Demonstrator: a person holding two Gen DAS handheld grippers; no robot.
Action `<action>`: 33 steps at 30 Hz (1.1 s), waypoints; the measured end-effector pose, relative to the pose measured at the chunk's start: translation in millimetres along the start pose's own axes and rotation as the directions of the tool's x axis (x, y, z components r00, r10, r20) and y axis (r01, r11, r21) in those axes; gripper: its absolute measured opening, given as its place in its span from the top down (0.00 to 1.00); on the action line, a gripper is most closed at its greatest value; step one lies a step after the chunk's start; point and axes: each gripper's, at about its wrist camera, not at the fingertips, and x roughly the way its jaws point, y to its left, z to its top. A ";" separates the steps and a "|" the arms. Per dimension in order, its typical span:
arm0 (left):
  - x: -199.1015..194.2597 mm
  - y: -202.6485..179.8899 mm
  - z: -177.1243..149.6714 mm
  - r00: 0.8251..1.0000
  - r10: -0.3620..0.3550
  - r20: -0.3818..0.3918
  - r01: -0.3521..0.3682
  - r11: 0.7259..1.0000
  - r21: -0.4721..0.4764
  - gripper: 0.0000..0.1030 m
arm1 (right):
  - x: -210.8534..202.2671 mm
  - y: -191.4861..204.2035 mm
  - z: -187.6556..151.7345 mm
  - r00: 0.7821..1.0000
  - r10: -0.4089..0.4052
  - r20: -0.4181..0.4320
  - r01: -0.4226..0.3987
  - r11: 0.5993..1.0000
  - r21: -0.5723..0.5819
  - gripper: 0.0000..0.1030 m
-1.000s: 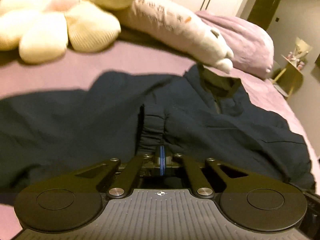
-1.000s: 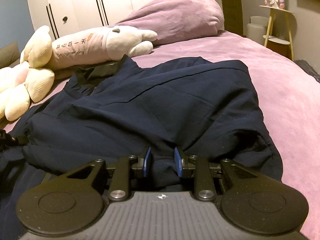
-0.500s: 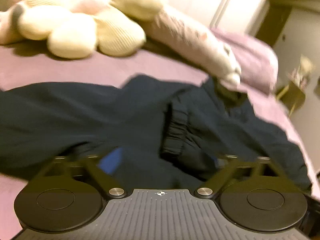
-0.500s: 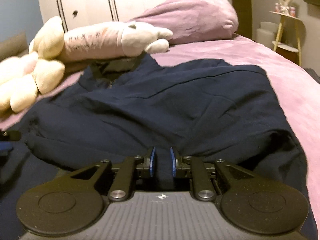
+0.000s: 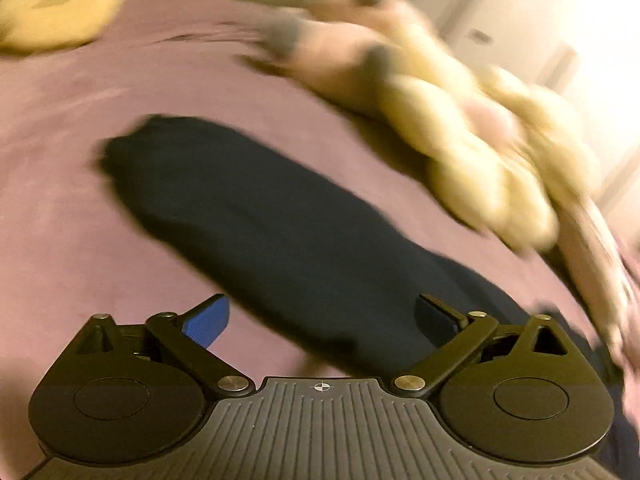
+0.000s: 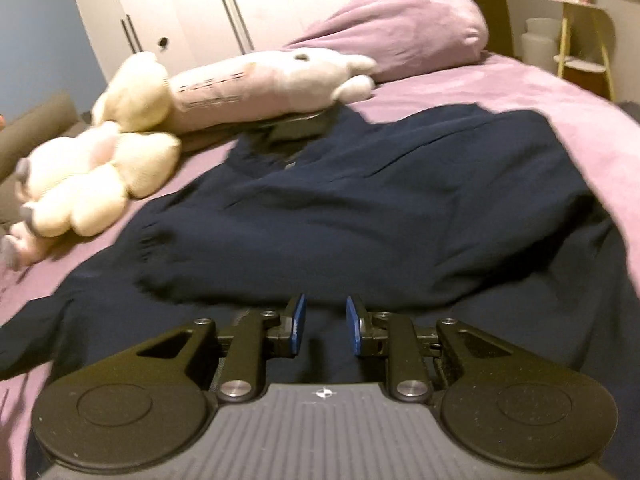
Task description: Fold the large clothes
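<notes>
A dark navy jacket [image 6: 380, 208] lies spread on the purple bed [image 6: 540, 92], one sleeve folded across its body with the cuff at the left. In the left wrist view its other sleeve [image 5: 260, 220] stretches out flat over the bedcover. My left gripper [image 5: 320, 320] is wide open and empty just above the near part of that sleeve. My right gripper [image 6: 323, 326] hovers over the jacket's near hem, its jaws a little apart with nothing between them.
Cream and pink plush toys [image 6: 92, 184] and a long pink plush [image 6: 272, 84] lie along the far edge by the jacket collar. A purple pillow [image 6: 400, 28] sits behind. A white wardrobe [image 6: 240, 0] and a small side table [image 6: 580, 40] stand beyond the bed.
My left gripper let go of the folded sleeve cuff, opened wide and swung left over the other sleeve. My right gripper closed slightly, then opened and pulled back a little.
</notes>
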 end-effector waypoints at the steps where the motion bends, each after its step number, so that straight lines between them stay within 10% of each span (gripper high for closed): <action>1: 3.9 15.0 7.6 1.000 0.015 -0.001 -0.015 0.999 -0.048 0.10 | 0.9 9.1 -4.9 1.000 0.016 -0.012 -0.016 1.000 -0.004 0.78; 7: 30.2 78.4 44.9 0.999 -0.039 0.013 0.041 0.953 -0.300 0.22 | 28.1 96.1 -3.7 0.990 0.133 -0.048 -0.137 0.986 -0.098 0.81; 13: 51.6 108.0 64.3 0.998 -0.056 -0.021 0.041 0.897 -0.441 0.82 | 74.3 197.4 3.7 0.963 0.267 -0.042 -0.270 0.952 -0.142 0.81; 21: 28.3 91.7 80.9 0.972 -0.228 0.057 0.234 0.911 -0.340 0.90 | 148.4 247.0 -36.8 0.980 0.156 -0.123 -0.183 0.948 -0.259 0.82; 24: 1.9 57.9 88.5 0.936 -0.337 0.101 0.351 0.900 -0.257 0.90 | 150.1 244.4 -34.9 0.977 0.170 -0.130 -0.197 0.950 -0.242 0.82; 33: -48.5 -119.0 34.8 0.736 -0.671 -0.087 0.677 0.732 0.074 0.90 | 149.9 217.8 -34.8 0.960 0.236 -0.149 -0.252 0.963 -0.098 0.84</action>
